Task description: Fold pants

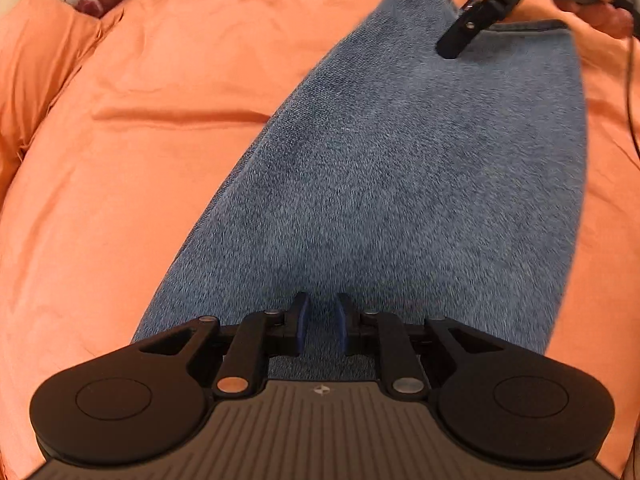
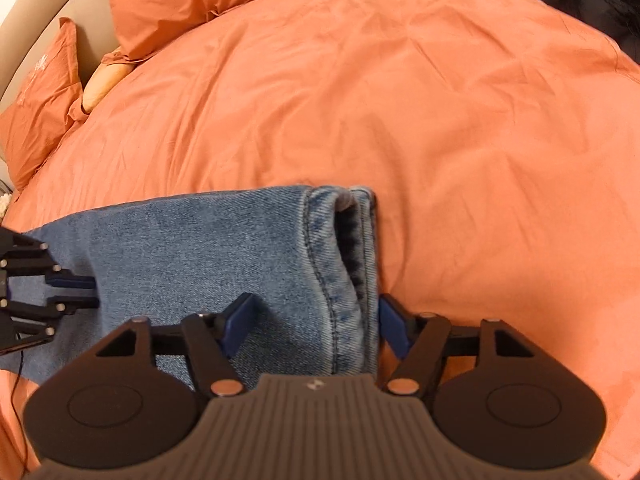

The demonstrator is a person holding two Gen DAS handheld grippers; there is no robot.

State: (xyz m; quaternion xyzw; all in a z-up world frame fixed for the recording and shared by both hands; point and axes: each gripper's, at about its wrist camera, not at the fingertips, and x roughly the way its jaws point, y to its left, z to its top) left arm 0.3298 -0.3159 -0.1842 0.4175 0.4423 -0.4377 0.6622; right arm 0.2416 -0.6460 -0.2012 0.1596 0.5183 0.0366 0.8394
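The blue denim pants [image 1: 400, 184] lie flat on the orange quilted bed cover [image 1: 132, 184], both legs stacked, hems [image 2: 340, 240] at one end.

Left gripper [image 1: 320, 320]: pointed steeply down over the middle of the denim. Its blue-padded jaws stand a narrow gap apart; denim shows through the gap, and whether the pads press any fabric cannot be told.

Right gripper [image 2: 316, 320]: positioned at the hem end. Its jaws are spread wide and straddle the hems, one pad over the leg fabric, the other just past the hem edge above the bed cover. The pads do not press the denim.

Orange pillows [image 2: 168, 4] lie at the far edge of the bed.
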